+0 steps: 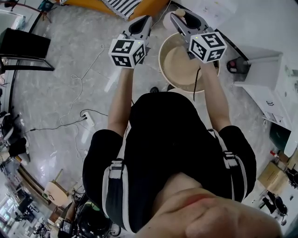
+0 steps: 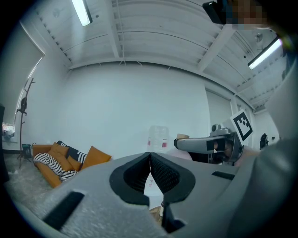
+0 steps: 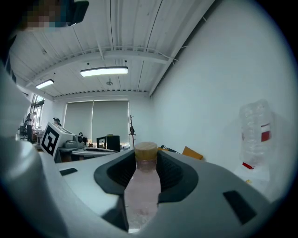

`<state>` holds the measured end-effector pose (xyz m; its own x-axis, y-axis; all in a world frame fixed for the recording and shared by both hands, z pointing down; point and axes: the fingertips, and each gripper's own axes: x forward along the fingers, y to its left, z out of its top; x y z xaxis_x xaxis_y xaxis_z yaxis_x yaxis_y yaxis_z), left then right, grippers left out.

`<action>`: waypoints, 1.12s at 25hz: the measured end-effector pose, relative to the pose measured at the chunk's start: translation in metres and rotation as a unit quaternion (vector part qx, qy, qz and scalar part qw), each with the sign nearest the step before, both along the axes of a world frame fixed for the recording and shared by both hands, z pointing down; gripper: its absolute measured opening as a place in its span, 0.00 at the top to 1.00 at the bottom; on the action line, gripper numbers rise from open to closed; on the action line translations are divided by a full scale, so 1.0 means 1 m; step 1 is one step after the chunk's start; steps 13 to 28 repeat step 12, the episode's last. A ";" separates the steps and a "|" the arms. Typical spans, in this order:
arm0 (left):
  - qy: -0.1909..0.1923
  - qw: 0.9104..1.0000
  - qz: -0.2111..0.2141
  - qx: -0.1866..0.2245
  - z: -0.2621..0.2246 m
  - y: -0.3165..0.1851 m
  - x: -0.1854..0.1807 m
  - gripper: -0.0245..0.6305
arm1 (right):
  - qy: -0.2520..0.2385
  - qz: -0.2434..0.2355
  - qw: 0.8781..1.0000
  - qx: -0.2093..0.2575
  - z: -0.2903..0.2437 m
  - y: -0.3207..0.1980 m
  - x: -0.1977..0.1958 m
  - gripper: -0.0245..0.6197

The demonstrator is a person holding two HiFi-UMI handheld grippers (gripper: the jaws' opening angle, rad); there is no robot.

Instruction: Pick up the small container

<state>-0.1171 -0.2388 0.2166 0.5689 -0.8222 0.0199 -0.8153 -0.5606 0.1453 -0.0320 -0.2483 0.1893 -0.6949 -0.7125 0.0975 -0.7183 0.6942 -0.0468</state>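
Observation:
The small container (image 3: 143, 190) is a clear pinkish bottle with a tan wooden lid (image 3: 145, 149). It stands upright between the jaws of my right gripper (image 3: 145, 162), which is shut on it and holds it high in the air. In the head view the lid (image 1: 179, 12) peeks out at the tip of the right gripper (image 1: 177, 17), above the round table (image 1: 168, 69). My left gripper (image 1: 147, 19) is raised beside it, a little apart. Its dark pads (image 2: 160, 173) touch each other with nothing between them.
A round beige table (image 1: 210, 74) stands on the grey marble floor below the grippers. White furniture (image 1: 265, 69) is at the right, an orange sofa with striped cushions (image 2: 60, 158) at the far side. Cables (image 1: 77, 118) and a power strip lie on the floor at the left.

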 end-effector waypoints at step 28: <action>-0.007 1.000 0.002 0.002 -0.003 0.006 0.003 0.93 | -0.007 -0.005 1.000 0.012 -0.009 0.008 0.001 0.74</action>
